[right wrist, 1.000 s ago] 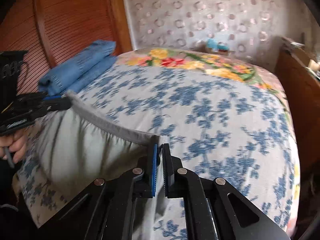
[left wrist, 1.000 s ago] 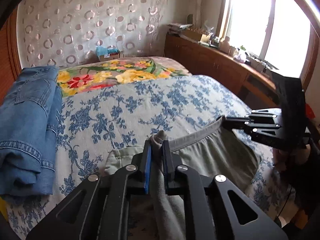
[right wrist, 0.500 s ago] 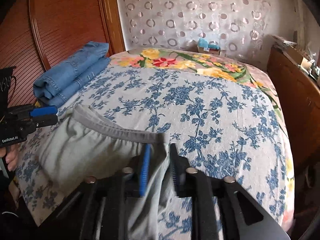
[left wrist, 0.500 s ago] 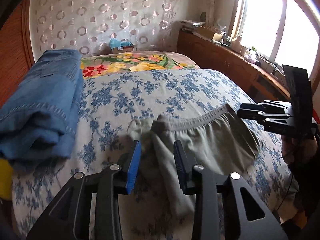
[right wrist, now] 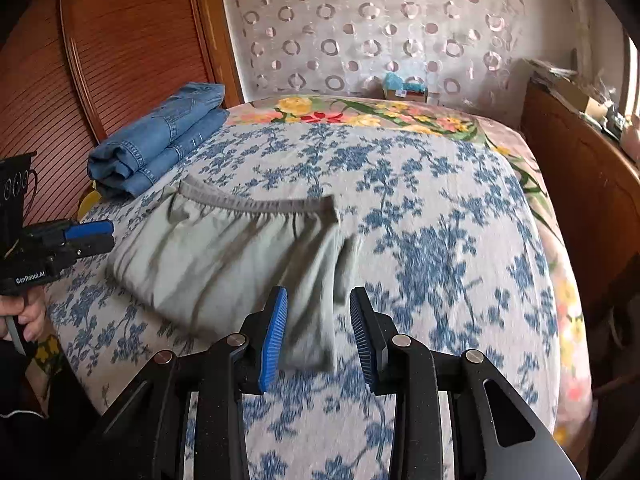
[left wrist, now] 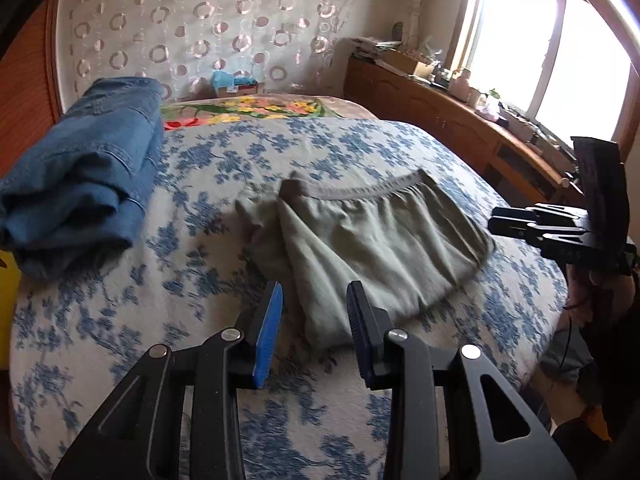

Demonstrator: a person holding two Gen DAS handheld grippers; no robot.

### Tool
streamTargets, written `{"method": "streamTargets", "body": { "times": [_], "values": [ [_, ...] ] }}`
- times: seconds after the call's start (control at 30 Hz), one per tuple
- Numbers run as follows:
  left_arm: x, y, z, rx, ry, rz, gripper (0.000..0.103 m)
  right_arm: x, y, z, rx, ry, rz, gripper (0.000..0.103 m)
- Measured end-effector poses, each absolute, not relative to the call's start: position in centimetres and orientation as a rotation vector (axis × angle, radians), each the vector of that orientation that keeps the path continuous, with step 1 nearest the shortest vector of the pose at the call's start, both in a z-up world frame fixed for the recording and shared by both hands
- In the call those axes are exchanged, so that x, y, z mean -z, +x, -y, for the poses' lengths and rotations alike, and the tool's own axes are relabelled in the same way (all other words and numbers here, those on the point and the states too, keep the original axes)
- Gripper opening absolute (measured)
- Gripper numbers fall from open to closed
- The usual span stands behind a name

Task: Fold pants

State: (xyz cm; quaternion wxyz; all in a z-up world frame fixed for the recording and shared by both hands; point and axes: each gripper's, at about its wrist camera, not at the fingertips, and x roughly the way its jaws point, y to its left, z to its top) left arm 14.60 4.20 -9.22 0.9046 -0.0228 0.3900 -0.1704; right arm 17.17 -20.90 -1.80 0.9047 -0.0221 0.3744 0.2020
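The grey-green pants (left wrist: 372, 236) lie folded on the blue-flowered bed, elastic waistband at the far edge; they also show in the right wrist view (right wrist: 224, 256). My left gripper (left wrist: 314, 308) is open and empty, hovering just short of the pants' near-left fold. My right gripper (right wrist: 318, 312) is open and empty, just short of the pants' near-right corner. Each gripper shows in the other's view: the right one (left wrist: 496, 222) by the pants' right edge, the left one (right wrist: 106, 236) by their left edge.
A stack of folded blue jeans (left wrist: 84, 168) lies at the bed's left side, also in the right wrist view (right wrist: 160, 140). A wooden cabinet (left wrist: 448, 124) with clutter runs along the window side. A ribbed wooden panel (right wrist: 100, 40) stands behind the jeans. A small box (left wrist: 234, 82) sits by the wall.
Both grippers were shut on the pants' waistband corners, then opened and let go. The pants now lie on the bed, and both grippers have drawn back from them.
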Motion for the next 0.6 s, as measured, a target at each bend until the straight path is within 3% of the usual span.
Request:
{"method": "streamTargets", "body": {
  "times": [0.2, 0.3, 0.43, 0.47, 0.5, 0.6],
  "values": [
    [9.7, 14.9, -3.6, 0.323, -0.024, -0.814, 0.035, 1.9, 16.4, 20.5, -0.414, -0.049, -0.788, 0.035],
    [10.2, 15.7, -3.7, 0.303, -0.023, -0.841, 0.035, 2.1, 16.8, 20.3, -0.407, -0.052, -0.795, 0.047],
    [10.7, 16.9, -4.1, 0.288, -0.039, -0.871, 0.036, 2.4, 18.0, 20.2, -0.406, -0.031, -0.812, 0.049],
    [10.8, 17.1, -4.1, 0.284, -0.038, -0.874, 0.041, 2.5, 18.5, 20.2, -0.405, -0.023, -0.815, 0.049],
    [10.8, 17.4, -4.1, 0.273, -0.035, -0.876, 0.052, 2.5, 18.9, 20.2, -0.406, -0.016, -0.818, 0.049],
    [11.1, 17.8, -4.2, 0.269, -0.041, -0.888, 0.053, 2.6, 20.4, 19.9, -0.4, -0.011, -0.832, 0.049]
  ]
}}
